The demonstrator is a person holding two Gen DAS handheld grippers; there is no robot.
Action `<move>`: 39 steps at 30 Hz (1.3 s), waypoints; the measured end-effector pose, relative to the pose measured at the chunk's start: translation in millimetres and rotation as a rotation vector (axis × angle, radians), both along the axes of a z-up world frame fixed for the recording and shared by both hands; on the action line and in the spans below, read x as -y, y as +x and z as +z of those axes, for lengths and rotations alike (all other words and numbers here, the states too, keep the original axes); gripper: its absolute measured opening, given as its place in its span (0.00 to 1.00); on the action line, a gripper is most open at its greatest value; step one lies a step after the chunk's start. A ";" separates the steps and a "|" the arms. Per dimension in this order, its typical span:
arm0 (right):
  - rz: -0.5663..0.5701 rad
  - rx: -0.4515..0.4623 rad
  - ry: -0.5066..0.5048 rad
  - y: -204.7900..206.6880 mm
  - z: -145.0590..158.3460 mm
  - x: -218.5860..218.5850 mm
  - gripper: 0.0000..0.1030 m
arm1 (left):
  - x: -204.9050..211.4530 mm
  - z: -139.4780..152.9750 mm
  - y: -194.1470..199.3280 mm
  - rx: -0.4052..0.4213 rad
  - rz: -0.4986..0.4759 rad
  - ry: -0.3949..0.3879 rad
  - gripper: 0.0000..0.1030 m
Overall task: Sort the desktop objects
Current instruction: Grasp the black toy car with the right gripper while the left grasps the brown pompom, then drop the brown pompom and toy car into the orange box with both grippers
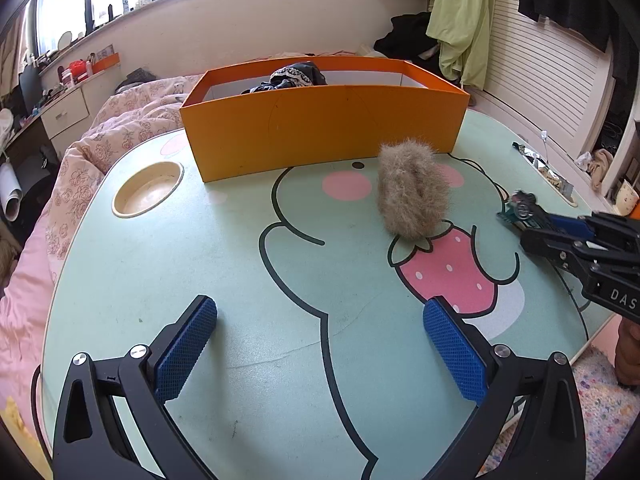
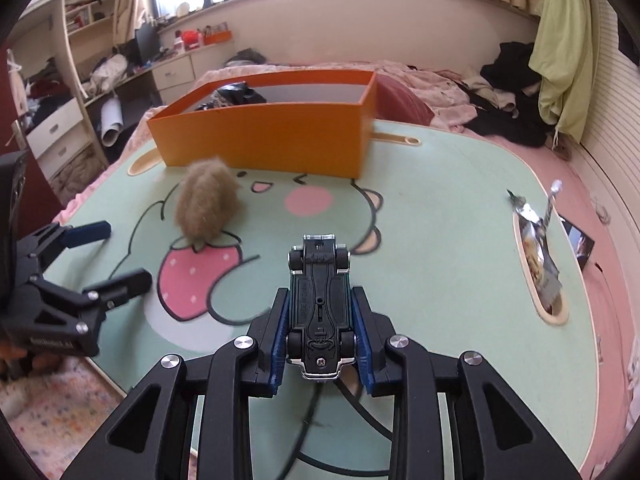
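Observation:
A small dark toy car (image 2: 319,264) is held upside down, wheels up, between the blue pads of my right gripper (image 2: 320,296), which is shut on it just above the table. From the left wrist view the right gripper (image 1: 532,226) comes in from the right edge with the toy car (image 1: 522,206) at its tip. My left gripper (image 1: 320,308) hovers open over the green cartoon table (image 1: 240,280), nothing between its fingers; it shows as the left gripper (image 2: 124,254) at the left. A tan furry ball (image 1: 412,192) (image 2: 208,200) lies before the orange box (image 1: 320,128) (image 2: 260,140).
Dark patterned fabric (image 1: 296,74) lies inside the box. The table has a round cup recess (image 1: 146,192) at far left and a slot with a foil snack wrapper (image 2: 536,256) at right. A bed with a pink quilt (image 1: 120,120) surrounds the table.

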State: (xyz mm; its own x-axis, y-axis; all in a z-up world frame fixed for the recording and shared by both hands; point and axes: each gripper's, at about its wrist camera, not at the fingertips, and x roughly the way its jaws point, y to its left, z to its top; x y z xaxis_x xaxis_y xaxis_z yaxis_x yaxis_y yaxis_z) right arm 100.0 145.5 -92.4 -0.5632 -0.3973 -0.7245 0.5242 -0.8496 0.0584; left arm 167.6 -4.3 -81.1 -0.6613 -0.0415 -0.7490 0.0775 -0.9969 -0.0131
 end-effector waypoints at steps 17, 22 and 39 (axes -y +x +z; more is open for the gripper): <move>-0.018 -0.072 0.017 -6.9 -6.7 -5.3 0.31 | -1.6 2.5 -0.7 0.005 -0.019 0.006 1.00; -0.017 -0.075 0.017 -5.9 -7.3 -5.6 0.27 | -7.3 27.5 -16.5 -0.045 -0.070 0.061 1.00; -0.021 -0.078 0.021 -6.1 -9.4 -3.7 0.26 | -27.5 4.2 -82.5 -0.059 -0.084 0.103 0.25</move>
State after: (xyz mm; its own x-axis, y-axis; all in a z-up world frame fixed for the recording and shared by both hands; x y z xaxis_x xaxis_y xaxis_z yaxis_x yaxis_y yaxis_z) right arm 93.8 149.3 -101.7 -0.6265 -0.3700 -0.6860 0.5085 -0.8611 0.0000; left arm 85.1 23.2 -76.9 -0.7020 0.0915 -0.7063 -0.0105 -0.9929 -0.1182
